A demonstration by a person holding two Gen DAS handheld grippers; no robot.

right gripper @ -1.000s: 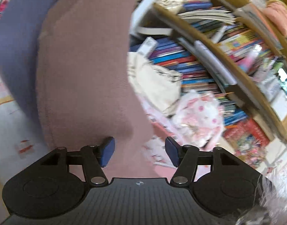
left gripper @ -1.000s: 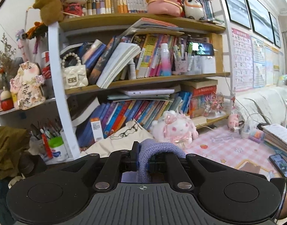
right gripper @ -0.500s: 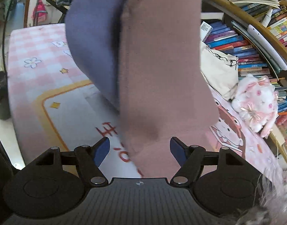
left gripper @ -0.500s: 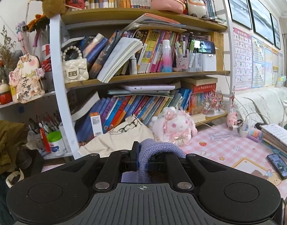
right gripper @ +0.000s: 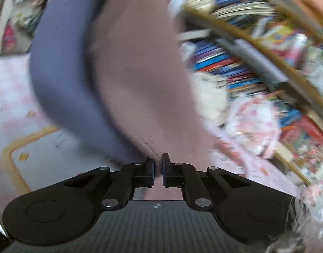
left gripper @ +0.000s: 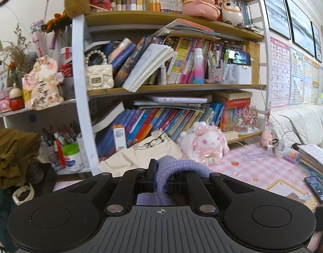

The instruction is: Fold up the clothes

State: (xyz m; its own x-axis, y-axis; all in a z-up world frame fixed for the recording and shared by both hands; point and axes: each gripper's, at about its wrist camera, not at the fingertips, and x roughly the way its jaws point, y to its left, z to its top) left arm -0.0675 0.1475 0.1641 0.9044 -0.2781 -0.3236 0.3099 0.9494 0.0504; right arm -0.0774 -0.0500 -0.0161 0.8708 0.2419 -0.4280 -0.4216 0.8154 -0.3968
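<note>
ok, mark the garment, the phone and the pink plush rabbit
garment (right gripper: pixel 144 73), right wrist view, pink knit panel.
phone (left gripper: pixel 317 188), left wrist view, screen.
pink plush rabbit (left gripper: pixel 205 142), left wrist view, body.

You face a crowded wooden bookshelf (left gripper: pixel 172 86) packed with books and plush toys, standing against a white wall (left gripper: pixel 24 14). To your right, framed pictures (left gripper: pixel 273 8) and charts (left gripper: pixel 280 71) hang above a white-covered sofa (left gripper: pixel 305 120), with a pink checked surface (left gripper: pixel 258 166) below.

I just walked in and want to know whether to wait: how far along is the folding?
Early. Nothing folded shows on the pink table. In hand: the left gripper pinches the purple-and-mauve knit garment by its ribbed edge, and the right gripper has just closed on its lower edge, so it hangs lifted. Laying it flat and folding remain.
</note>
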